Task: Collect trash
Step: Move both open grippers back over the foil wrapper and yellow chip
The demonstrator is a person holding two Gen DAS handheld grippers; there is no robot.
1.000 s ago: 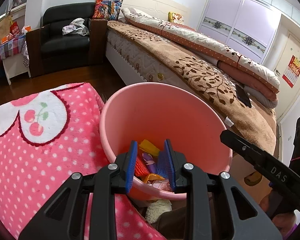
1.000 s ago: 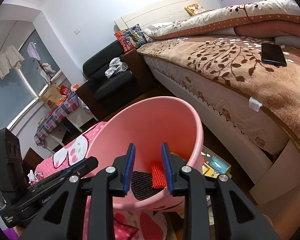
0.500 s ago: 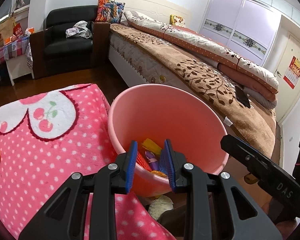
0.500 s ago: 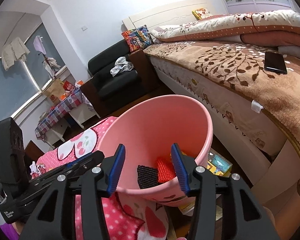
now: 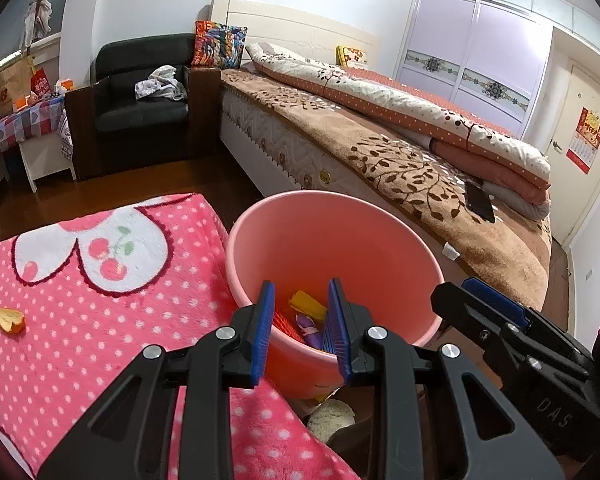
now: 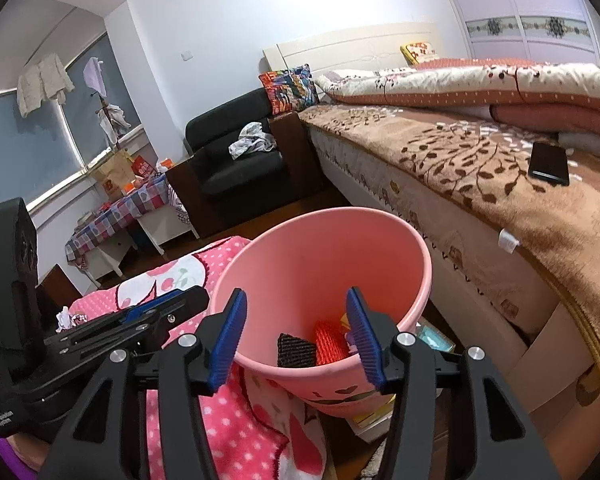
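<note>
Where the pink polka-dot blanket covers the tabletop at the left, a scrap of orange peel lies alone near its edge. Just right of the blanket stands the pink plastic bucket, smooth-walled and round-rimmed, squeezed between the tabletop and the bed. It stands upright with its mouth tipped slightly toward the cameras, so its long axis runs bottom to top. Inside lie a black mesh pad, an orange mesh pad, a yellow wrapper and a purple scrap.

The left tool hovers over the near rim, its blue pads about half apart with nothing between them. The right tool hangs over the same rim, its jaws opening and empty.

Compared with a second ago, the right tool's pads stand much wider apart, both tools have drawn back and up from the bucket so more of the blanket shows, and the peel has come into view. A dark phone rests on the bed at far right.
</note>
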